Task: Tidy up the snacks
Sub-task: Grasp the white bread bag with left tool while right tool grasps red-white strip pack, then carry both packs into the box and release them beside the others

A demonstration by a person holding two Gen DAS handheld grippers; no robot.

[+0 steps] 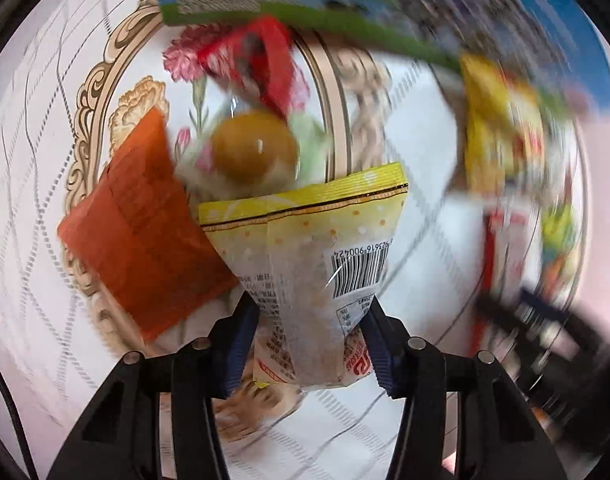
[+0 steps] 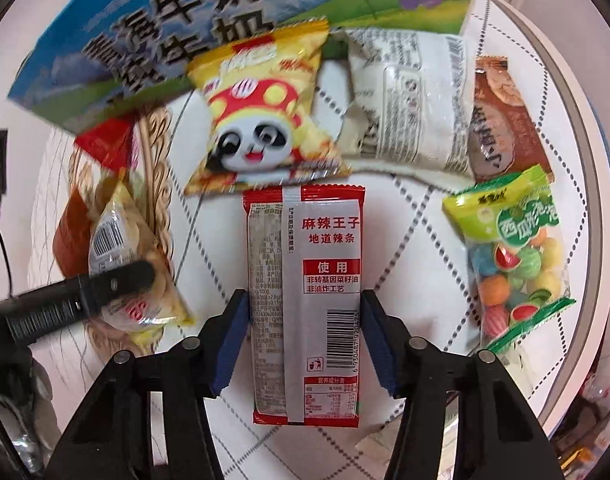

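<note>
**Ana:** Pads first. On the left tool (image 1: 311, 344), the blue pads (image 1: 239, 344) are squeezing the lower half of the pale yellow packet (image 1: 305, 248), the one with the barcode facing up. It is bunching to a waist between the jaws, so the grip is biting.

**Ben:** And the right tool (image 2: 305, 340)?

**Ana:** Its pads (image 2: 233, 340) are pressing both long edges of the red-and-silver spicy strip packet (image 2: 305, 300), which is lying flat on the surface (image 2: 417, 216) and running straight ahead from the jaws. No earlier view is telling me more than that.

**Ben:** So both are gripping. What is making the lift go well?

**Ana:** I am judging that a straight rise is best. Just beyond the left tool's tips, the wrapped brown egg snack (image 1: 253, 148) and the orange sachet (image 1: 145, 240) to its left are lying against the yellow packet, so dragging sideways could be pulling them along.

**Ben:** And past the right tool?

**Ana:** The panda bag (image 2: 261, 112) is touching the far end of the strip packet, or nearly; I cannot tell which. The white wrapper (image 2: 409, 104) and brown packet (image 2: 501, 120) are sitting further ahead to the right, the gumball bag (image 2: 517, 256) off to the right, well apart.

**Ben:** The milk carton (image 2: 177, 28)?

**Ana:** Standing farthest ahead. It may be the place for sorting, though that is only my guess.
</note>
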